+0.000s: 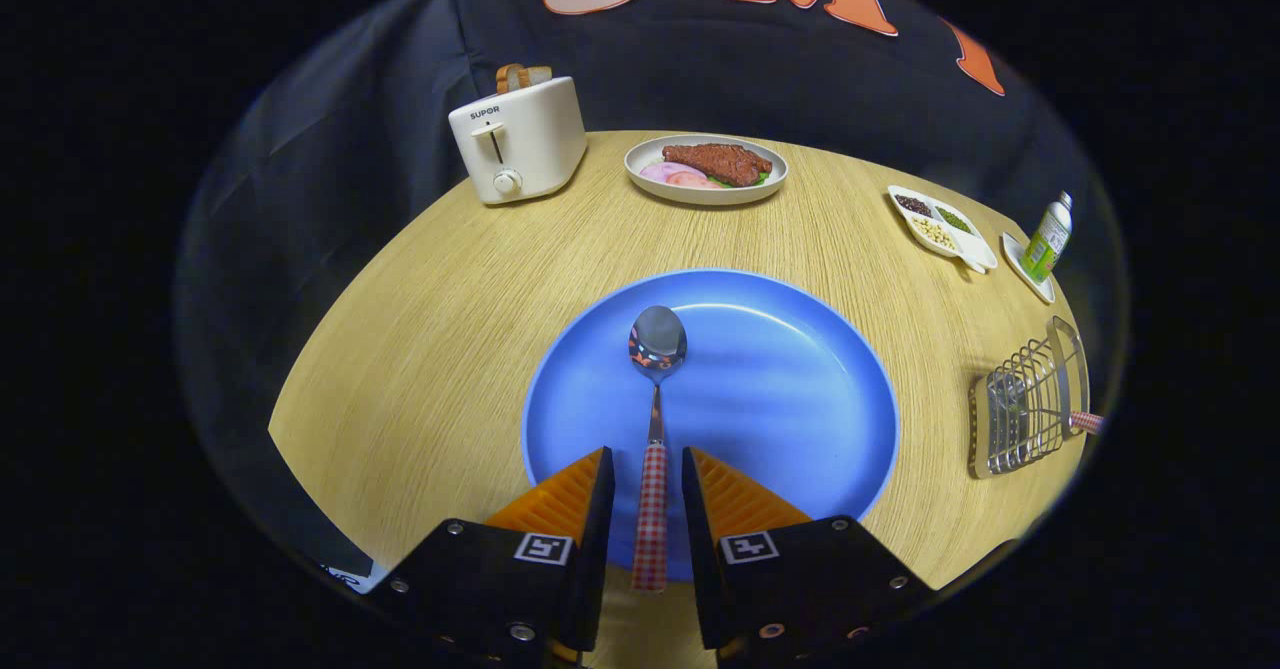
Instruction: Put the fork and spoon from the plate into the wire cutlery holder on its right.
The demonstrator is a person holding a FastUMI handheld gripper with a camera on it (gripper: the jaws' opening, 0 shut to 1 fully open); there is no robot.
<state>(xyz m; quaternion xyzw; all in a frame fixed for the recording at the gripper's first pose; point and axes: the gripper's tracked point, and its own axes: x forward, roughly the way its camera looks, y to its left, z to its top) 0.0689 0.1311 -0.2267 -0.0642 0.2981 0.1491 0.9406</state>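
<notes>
Straddling the spoon's checked handle, the tool (645, 474) has its fingers narrowly parted, one on each side with a slim gap to the handle. That spoon (655, 389) lies on the blue plate (800, 389), bowl pointing far. Far left on the wooden surface (420, 349) stands a white toaster (518, 139) with bread in it; a dish of meat (706, 167) sits right of it. Near right, the wire cutlery holder (1030, 409) already carries a checked handle (1088, 422).

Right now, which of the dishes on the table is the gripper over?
The big blue plate, holding the spoon; the gripper straddles its checked handle without touching it. The other dishes sit far beyond.
</notes>
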